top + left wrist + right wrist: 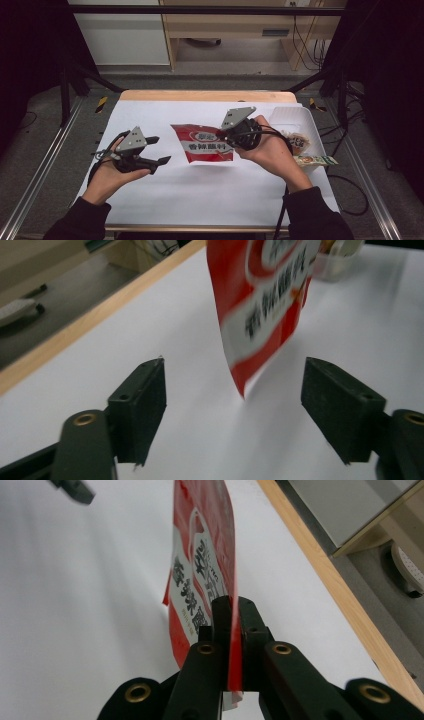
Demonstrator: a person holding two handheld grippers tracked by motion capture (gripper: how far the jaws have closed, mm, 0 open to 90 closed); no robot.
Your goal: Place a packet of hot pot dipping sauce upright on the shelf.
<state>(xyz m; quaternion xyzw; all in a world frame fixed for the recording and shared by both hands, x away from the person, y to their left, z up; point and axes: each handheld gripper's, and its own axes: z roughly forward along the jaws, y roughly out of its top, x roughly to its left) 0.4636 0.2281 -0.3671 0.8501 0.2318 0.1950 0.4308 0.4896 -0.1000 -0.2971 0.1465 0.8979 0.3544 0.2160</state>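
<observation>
A red snack packet (202,145) with a white label hangs over the middle of the white sheet. My right gripper (227,136) is shut on its right edge. In the right gripper view the jaws (231,605) pinch the packet (205,545), which stands on edge in front of them. My left gripper (161,150) is open to the left of the packet, apart from it. In the left gripper view the packet's (265,300) lower corner hangs beyond the gap of the open jaws (235,385), just above the sheet, touching neither pad.
A white tray (300,117) stands at the table's right edge with a round snack pack (297,142) in it and a long green-and-white pack (315,160) across its near rim. The white sheet (200,195) covers the table; the wooden far edge (200,95) borders it.
</observation>
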